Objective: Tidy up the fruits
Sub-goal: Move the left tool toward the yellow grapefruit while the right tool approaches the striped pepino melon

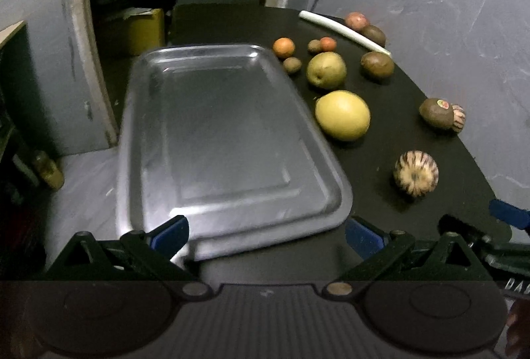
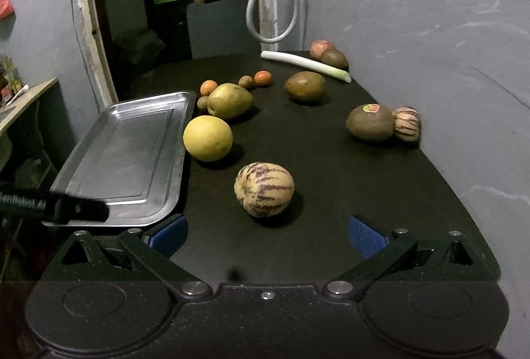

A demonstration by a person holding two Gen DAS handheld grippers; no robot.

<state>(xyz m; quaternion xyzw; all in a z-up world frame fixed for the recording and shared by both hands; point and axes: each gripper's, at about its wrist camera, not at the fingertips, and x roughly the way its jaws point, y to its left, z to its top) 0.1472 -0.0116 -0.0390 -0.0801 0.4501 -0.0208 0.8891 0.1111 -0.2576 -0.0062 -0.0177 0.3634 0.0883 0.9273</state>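
Both my claws are spread wide, holding nothing. My left gripper [image 1: 266, 238] frames the near edge of the steel tray [image 1: 232, 213]. My right gripper [image 2: 266, 234] hangs over the black table [image 2: 331, 193], the striped melon [image 2: 264, 189] just ahead, the yellow round fruit [image 2: 207, 137] beside the tray.

grey wall [image 2: 414, 11], white hose [image 2: 265, 11], yellow box [image 1: 145, 30]

The room was dim — fruit cast soft shadows on the dark surface [image 2: 331, 160], the tray [image 1: 212, 140] looked motion-blurred, and fisheye edges bent into black corners.
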